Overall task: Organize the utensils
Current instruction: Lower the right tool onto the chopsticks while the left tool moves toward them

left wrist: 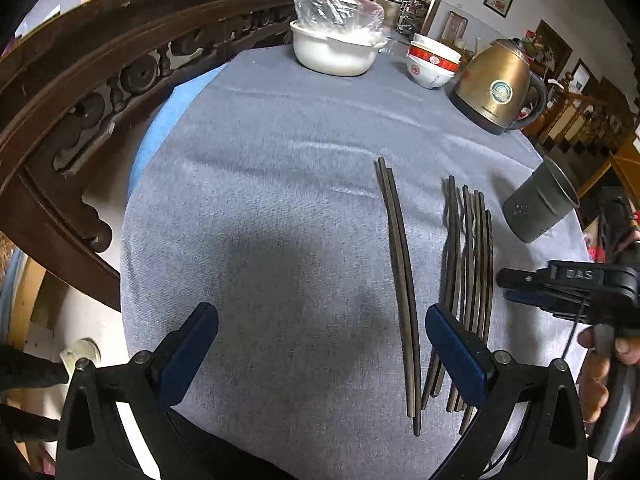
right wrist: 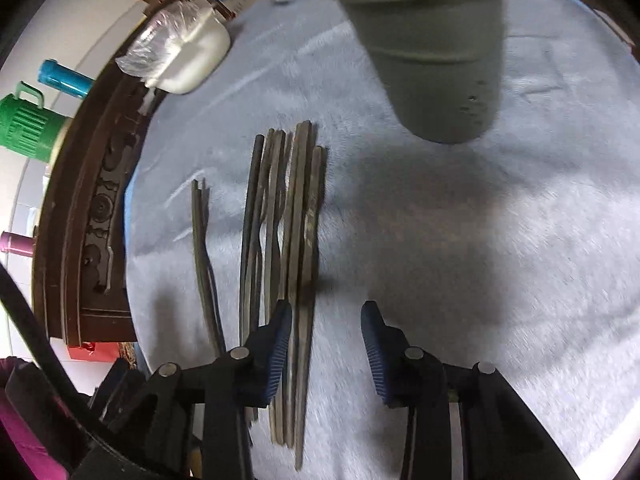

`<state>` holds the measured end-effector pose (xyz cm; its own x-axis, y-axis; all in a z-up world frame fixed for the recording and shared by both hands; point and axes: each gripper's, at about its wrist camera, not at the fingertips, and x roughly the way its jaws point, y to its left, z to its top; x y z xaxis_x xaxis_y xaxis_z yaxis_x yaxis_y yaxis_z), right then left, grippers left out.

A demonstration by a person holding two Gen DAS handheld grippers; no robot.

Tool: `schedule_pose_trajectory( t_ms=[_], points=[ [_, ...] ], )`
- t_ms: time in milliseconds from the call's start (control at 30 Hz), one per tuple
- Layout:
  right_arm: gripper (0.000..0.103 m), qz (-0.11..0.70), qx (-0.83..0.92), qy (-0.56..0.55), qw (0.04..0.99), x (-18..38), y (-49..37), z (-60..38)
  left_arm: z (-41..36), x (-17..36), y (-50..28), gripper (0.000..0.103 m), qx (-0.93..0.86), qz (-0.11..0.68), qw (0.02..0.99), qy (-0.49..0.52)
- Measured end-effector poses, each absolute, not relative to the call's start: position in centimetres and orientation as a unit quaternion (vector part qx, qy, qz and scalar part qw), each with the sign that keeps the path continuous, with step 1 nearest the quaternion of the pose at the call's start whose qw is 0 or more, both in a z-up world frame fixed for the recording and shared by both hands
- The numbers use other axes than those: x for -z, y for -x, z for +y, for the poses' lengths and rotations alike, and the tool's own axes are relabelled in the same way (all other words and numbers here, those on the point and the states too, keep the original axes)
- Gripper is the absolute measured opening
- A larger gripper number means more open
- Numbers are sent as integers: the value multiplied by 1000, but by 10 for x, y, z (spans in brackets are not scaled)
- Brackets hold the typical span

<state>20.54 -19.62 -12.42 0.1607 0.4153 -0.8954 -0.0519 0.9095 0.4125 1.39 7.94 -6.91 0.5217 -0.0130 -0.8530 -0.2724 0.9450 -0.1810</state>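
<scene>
A pair of dark chopsticks (left wrist: 400,280) lies lengthwise on the grey cloth, and a bundle of several more chopsticks (left wrist: 468,260) lies to its right. My left gripper (left wrist: 324,344) is open wide, low over the cloth, with the pair just inside its right finger (left wrist: 456,352). A grey-green cup (left wrist: 540,204) stands right of the bundle. In the right wrist view my right gripper (right wrist: 326,340) hangs partly open over the near end of the bundle (right wrist: 288,220). The rightmost sticks run between its jaws beside the left pad (right wrist: 280,344), and a gap remains. The cup (right wrist: 428,52) is ahead.
At the far side of the table stand a white pot (left wrist: 336,52) covered with a plastic bag, stacked bowls (left wrist: 432,60) and a brass-coloured kettle (left wrist: 496,84). A carved dark wooden rail (left wrist: 80,92) borders the table's left. A hand (left wrist: 600,360) holds the right gripper (left wrist: 505,286).
</scene>
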Motion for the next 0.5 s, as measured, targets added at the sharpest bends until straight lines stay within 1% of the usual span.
schedule_pose_trajectory(
  t_ms=[167, 233, 267, 400, 500],
  points=[
    [36, 641, -142, -118, 745, 127, -218, -182, 82, 71, -18, 103, -74, 483, 859, 153],
    [29, 645, -136, -99, 746, 127, -222, -175, 82, 73, -20, 103, -70, 485, 858, 155],
    [28, 646, -136, -93, 746, 126, -224, -172, 81, 73, -21, 103, -70, 486, 857, 154],
    [16, 651, -139, -57, 745, 123, -231, -158, 77, 75, -26, 103, -67, 494, 855, 146],
    [15, 654, -146, -13, 742, 121, -236, -145, 76, 75, -28, 103, -67, 497, 854, 142]
  ],
)
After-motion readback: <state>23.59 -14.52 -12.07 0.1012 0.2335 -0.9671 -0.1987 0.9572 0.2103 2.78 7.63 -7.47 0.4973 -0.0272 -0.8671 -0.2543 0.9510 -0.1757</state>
